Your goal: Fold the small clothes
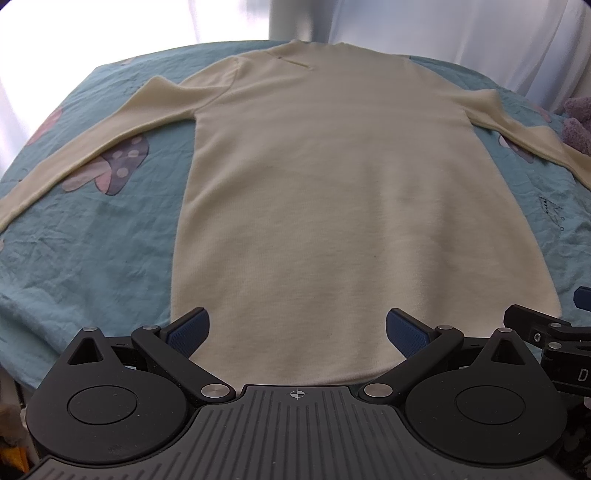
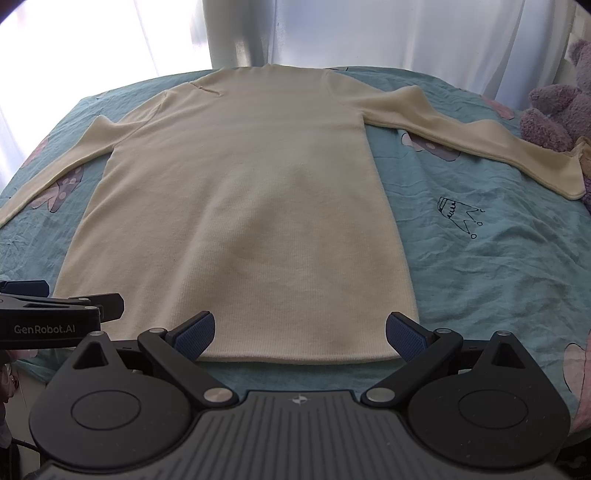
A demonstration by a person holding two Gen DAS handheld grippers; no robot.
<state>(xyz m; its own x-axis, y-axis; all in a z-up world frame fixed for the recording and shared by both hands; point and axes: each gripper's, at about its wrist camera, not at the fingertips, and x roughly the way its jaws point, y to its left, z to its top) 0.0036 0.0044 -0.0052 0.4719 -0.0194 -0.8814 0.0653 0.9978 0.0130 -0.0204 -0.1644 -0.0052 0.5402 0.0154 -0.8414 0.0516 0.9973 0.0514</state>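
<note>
A teal sheet (image 2: 480,266) covers the bed, creased all over. It is printed with pink and grey mushrooms (image 1: 114,168), one on the left and a paler one (image 2: 424,146) on the right, and with a small black line drawing of a crown (image 2: 458,216). A purple plush toy (image 2: 557,110) sits at the bed's right edge. White curtains (image 2: 424,33) hang behind the bed, bright with daylight on the left.

Bright backlight from blown-out curtains (image 1: 424,22), soft shadows, fisheye bending at edges
</note>
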